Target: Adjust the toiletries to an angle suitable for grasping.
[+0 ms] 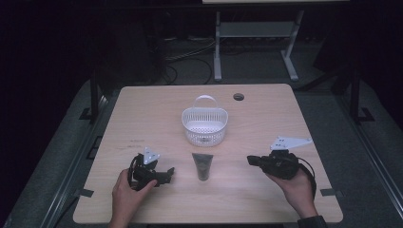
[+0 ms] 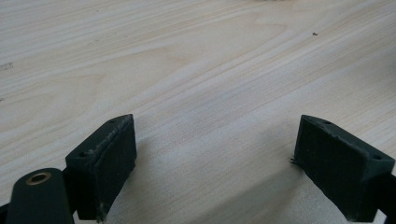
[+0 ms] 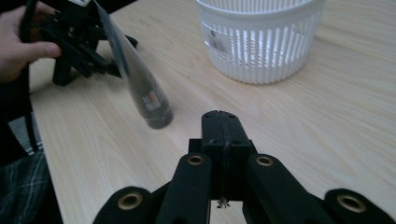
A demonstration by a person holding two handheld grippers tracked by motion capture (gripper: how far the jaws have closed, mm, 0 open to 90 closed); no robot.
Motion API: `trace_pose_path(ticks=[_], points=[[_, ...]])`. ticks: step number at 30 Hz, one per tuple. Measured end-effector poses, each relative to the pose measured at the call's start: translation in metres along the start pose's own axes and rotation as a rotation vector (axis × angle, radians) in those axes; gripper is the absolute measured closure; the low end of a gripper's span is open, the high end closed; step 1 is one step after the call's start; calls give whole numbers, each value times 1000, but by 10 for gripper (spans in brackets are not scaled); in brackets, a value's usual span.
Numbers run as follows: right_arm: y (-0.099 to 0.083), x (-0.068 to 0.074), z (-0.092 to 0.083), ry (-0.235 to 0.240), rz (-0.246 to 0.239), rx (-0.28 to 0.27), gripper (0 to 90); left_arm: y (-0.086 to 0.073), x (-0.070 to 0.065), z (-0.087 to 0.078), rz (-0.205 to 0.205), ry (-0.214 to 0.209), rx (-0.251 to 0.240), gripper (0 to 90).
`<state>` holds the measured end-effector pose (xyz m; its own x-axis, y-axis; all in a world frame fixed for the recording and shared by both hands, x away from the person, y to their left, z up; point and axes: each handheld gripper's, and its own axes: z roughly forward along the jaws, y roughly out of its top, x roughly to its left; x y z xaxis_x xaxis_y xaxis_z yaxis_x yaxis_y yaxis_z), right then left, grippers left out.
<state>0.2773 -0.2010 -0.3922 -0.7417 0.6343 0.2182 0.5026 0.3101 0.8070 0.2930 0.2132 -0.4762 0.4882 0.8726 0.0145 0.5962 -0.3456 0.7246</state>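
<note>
Two grippers rest near the tabletop's front edge: left (image 1: 164, 175) spread wide, right (image 1: 253, 160) clenched empty. Tube (image 1: 203, 166) lies between them, basket (image 1: 205, 124) beyond at centre. Likely pickup: straddle the tube's middle before squeezing.

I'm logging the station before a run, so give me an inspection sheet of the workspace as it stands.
Surface: light wood table, bare apart from the items below.
Job's things: white slatted basket, upright; dark tube lying in front of it.
Clutter: nothing seen.
Grippers: left tool jaws wide apart, nothing between; right tool jaws pressed together, nothing held.
Cables: black cable at right hand.
Surroundings: dark floor, cables, white stand legs.
</note>
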Motion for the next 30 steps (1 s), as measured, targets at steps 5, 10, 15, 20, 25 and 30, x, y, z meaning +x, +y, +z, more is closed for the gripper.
trace_pose_path(ticks=[5, 10, 15, 20, 25, 30], points=[[7, 6, 3, 19, -19, -4, 900, 0, 0, 0, 0, 0, 0, 120], [14, 13, 7, 44, -37, -8, 900, 0, 0, 0, 0, 0, 0, 120], [22, 20, 11, 67, -57, -12, 900, 0, 0, 0, 0, 0, 1, 120], [31, 27, 15, 94, -70, -18, 900, 0, 0, 0, -1, -1, 0, 120], [36, 32, 18, 106, -86, -20, 900, 0, 0, 0, 0, -1, 2, 120], [43, 38, 22, 124, -102, -21, 900, 0, 0, 0, -1, 0, 0, 120]])
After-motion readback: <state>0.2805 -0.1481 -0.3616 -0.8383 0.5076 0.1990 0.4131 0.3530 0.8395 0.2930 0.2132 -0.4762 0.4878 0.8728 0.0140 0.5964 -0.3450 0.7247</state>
